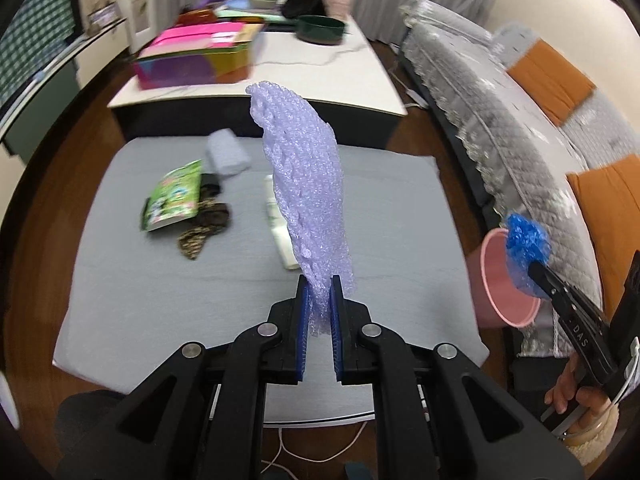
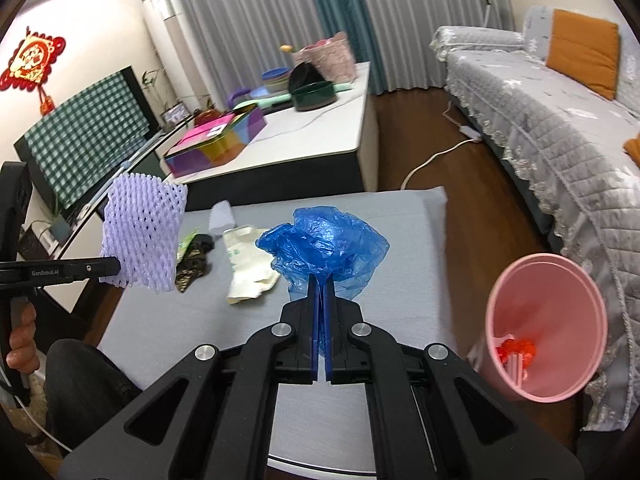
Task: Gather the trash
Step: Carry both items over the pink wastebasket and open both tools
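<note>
Both claws loaded, bin off the right edge

My left claw (image 1: 319,300) is clamped on the lower end of a purple foam net (image 1: 304,184), which stands up above the grey-covered counter (image 1: 380,240), clear of the rest. My right claw (image 2: 321,292) is pressed together on a crumpled blue plastic bag (image 2: 324,242), carried toward the pink bin (image 2: 548,320) just off the counter's right edge, which I judge is where both go. A green snack packet (image 1: 172,200), a cream bag (image 2: 250,268) and a patterned cloth (image 1: 204,226) lie near the counter's far left corner.
</note>
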{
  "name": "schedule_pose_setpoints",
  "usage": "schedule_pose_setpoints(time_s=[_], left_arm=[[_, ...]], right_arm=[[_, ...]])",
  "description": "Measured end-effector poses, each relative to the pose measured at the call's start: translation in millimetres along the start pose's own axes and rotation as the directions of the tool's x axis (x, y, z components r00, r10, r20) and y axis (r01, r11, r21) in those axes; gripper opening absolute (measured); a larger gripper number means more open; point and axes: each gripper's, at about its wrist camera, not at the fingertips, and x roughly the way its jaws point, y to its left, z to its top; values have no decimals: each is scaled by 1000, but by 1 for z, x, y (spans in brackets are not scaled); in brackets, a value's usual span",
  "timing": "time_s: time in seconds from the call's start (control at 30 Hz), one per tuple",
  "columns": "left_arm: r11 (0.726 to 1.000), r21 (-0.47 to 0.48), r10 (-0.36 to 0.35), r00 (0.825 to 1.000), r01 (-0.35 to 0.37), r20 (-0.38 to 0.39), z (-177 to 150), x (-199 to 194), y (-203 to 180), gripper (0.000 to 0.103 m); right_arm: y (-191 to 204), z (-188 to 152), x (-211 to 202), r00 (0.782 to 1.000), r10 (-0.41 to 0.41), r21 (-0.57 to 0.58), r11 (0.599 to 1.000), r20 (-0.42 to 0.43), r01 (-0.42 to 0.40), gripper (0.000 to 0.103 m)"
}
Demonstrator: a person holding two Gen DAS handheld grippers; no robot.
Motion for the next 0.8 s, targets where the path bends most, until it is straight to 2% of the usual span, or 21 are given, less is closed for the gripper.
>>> schedule_pose_setpoints(time_s=[0.27,0.57,0.8], left_arm=[[989,133,-64,997,68,-40,2,26,-78,10],[956,251,-124,984,154,-132,-4,68,-163,10],[916,343,-150,971,206,-184,8,92,-233,10]], right_arm=[[-60,-6,-25,995,-89,110,990,35,85,2],[-131,-13,-48,981,-179,247,956,73,157,2],[-179,-12,-67,957,-268,323,921,114,220,2]])
